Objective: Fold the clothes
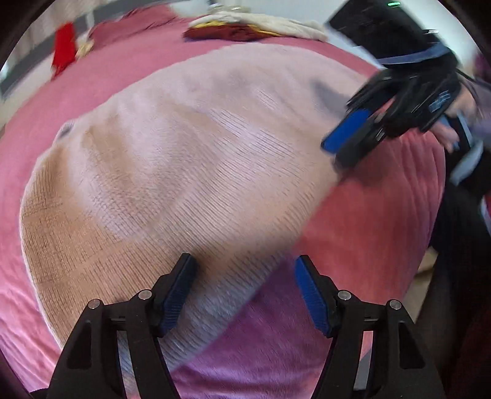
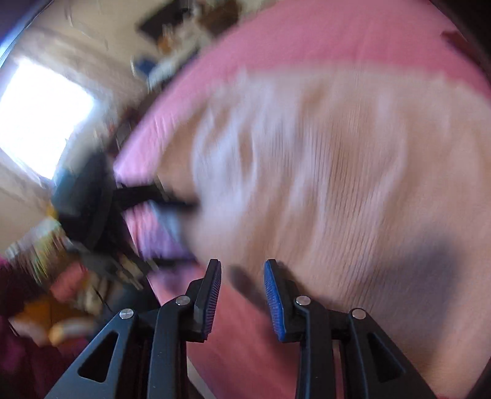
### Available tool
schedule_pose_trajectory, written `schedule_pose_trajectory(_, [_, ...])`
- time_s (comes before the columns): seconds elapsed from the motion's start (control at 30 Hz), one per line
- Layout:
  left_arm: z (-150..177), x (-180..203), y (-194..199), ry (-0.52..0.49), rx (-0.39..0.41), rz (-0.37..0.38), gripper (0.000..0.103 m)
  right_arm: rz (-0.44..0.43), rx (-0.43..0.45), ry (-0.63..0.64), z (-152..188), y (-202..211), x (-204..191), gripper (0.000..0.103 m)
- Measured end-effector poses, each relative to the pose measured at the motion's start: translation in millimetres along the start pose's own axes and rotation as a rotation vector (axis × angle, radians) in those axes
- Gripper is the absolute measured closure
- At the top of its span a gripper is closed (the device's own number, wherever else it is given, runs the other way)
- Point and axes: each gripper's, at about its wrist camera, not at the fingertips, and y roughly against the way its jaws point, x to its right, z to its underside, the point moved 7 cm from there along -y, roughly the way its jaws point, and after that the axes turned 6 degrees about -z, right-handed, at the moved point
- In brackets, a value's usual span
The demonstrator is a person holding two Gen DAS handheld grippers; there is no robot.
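Pale pink and beige knit garment (image 1: 172,172), probably a sweater, spread flat across a pink bedspread (image 1: 368,208), filling most of the left wrist view. Waffle-like knit in blocks of beige and lilac-white, a small dark mark near its far left corner. Both views smeared by motion, the right wrist view heavily.

Left gripper (image 1: 245,294) low over the near edge of the garment, fingers spread wide with nothing between them; left blue pad (image 1: 176,294) over the knit, right pad (image 1: 313,297) over the bedspread just beyond the garment's edge. Contact with the fabric: cannot tell.

Right gripper (image 1: 346,144) at the garment's right edge in the left wrist view, black body, blue pad facing the camera, tip right at the hem where cloth meets bedspread. Part of a hand (image 1: 460,122) behind it, around the handle. From its own camera, right gripper (image 2: 242,294) with fingers parted by a moderate gap, nothing pinched between them, poised above the corner of the garment (image 2: 337,184) and a strip of bedspread (image 2: 245,337). Dark shadow on the knit to the right of the fingers. Left gripper (image 2: 172,211) as a dark blurred shape at the garment's left edge in this view.

At the far side of the bed, a pile of other clothes (image 1: 251,26), cream over dark red and yellow, and a red item (image 1: 63,46) further left, well apart from the garment. Bright window (image 2: 40,116) in the right wrist view, the room around it too blurred to read.
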Motion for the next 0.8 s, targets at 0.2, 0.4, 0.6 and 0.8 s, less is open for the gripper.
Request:
schedule_pose_trajectory(0.2, [5, -8, 14, 0.062, 0.027, 0.044, 0.031, -0.075, 0.089, -0.045, 4, 19, 5, 0.075])
schedule_pose_trajectory(0.4, [-22, -52, 66, 0.238, 0.100, 0.104, 0.030, -0.053, 0.277, -0.087, -21, 91, 26, 0.074])
schedule_pose_trajectory(0.6, [-63, -126, 33, 0.426, 0.109, 0.027, 0.027, 0.015, 0.396, -0.297, -69, 131, 117, 0.072])
schedule_pose_trajectory(0.8, [-49, -161, -21, 0.607, 0.001, 0.018, 0.027, 0.147, 0.484, -0.479, -70, 161, 206, 0.073])
